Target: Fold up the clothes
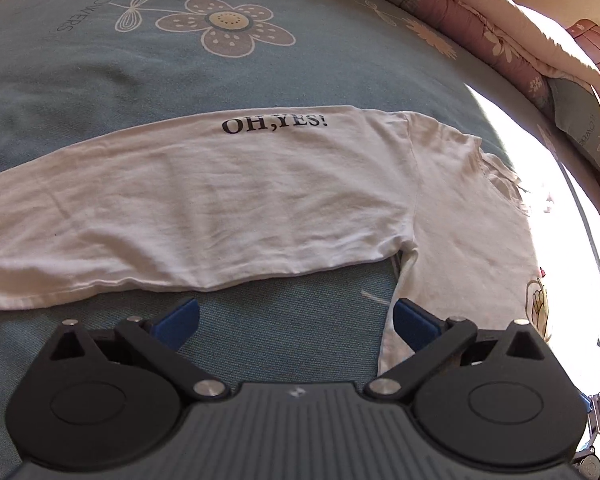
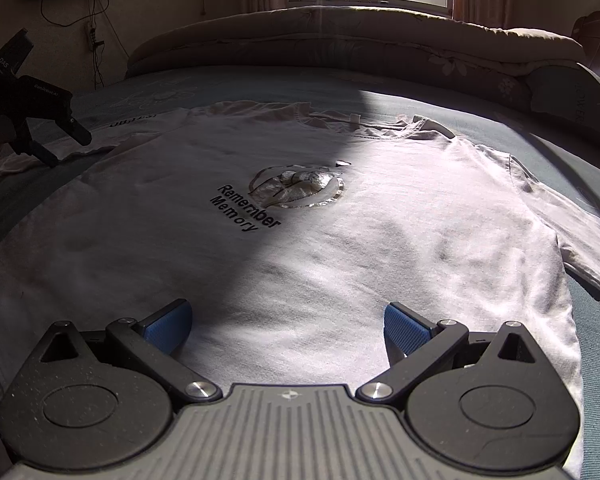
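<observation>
Left gripper (image 1: 296, 322): its blue fingers (image 1: 178, 320) are spread wide and pinch nothing. It hangs low over the bed sheet (image 1: 100, 92), just before the underside edge of the left sleeve (image 1: 180, 208), near the armpit.

Left sleeve: it lies stretched out flat to the side, with the words "OH,YES!" printed on it. It is not folded over the body.

Shirt (image 2: 300, 248): a white long-sleeved shirt lies spread on the bed, front side up, collar toward the window, the print "Remember Memory" in the middle. Half is in shadow, half in strong sun.

Right gripper (image 2: 286, 330): its fingers are also spread apart and hold nothing. It hovers over the lower part of the shirt, near the hem.

Right sleeve (image 2: 580, 252): it runs out to the side and downward, also flat.

Step, as I judge: taking a sleeve to fold it in; whether this is before the folding or after an unfolding, I cannot say.

To do it well: I think each gripper should pinch only one layer edge, lift little, and keep the cloth flat so no wrinkle goes under the fold.
</observation>
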The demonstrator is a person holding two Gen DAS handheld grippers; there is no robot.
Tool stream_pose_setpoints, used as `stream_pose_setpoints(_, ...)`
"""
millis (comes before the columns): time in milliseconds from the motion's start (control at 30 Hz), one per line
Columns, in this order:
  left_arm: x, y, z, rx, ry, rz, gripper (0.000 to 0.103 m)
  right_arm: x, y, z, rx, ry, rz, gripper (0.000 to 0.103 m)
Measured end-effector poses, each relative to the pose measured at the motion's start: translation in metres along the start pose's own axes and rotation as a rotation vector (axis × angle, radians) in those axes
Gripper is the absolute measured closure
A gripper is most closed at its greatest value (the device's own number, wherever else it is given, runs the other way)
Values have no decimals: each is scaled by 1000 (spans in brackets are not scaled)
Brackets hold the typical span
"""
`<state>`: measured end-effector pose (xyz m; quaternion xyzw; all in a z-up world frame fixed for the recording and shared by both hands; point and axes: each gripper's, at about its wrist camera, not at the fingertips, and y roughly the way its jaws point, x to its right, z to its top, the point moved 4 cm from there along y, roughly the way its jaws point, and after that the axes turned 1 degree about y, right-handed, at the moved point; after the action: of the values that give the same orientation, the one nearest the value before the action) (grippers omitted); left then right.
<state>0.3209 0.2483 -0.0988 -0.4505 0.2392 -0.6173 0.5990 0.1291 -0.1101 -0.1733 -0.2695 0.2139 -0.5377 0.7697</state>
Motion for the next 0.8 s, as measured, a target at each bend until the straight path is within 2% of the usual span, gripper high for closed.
stream_pose_setpoints(67, -15, -16, 19, 93, -22, 14, 1, -1, -1, 2, -26, 0, -6, 0)
stream_pose_setpoints(167, -43, -7, 37, 96, -126, -13, 1, -12, -10, 16, -103, 37, 7, 0)
stream_pose_setpoints(267, -58, 16, 26, 49, -184, -27, 1, -33, -31, 32, -91, 84, 102, 0)
stream_pose_setpoints(367, -58, 13, 0, 78, -125, -52, 1, -66, -46, 43, -101, 46, 177, 0)
stream_pose_setpoints(467, -63, -7, -21, 36, -100, -95, 1, -91, -51, 47, -119, -23, 187, 0)
stream_pose_setpoints(600, -87, -40, -14, 117, -94, -61, 1, -104, -50, 46, -141, -38, 189, 0)
stream_pose_setpoints(733, -123, -42, 10, 176, -214, -103, 1, -118, -48, 46, -162, -53, 190, 0)
stream_pose_setpoints(800, -135, -28, 7, 154, -267, -112, 1, -124, -48, 46, -173, -61, 191, 0)
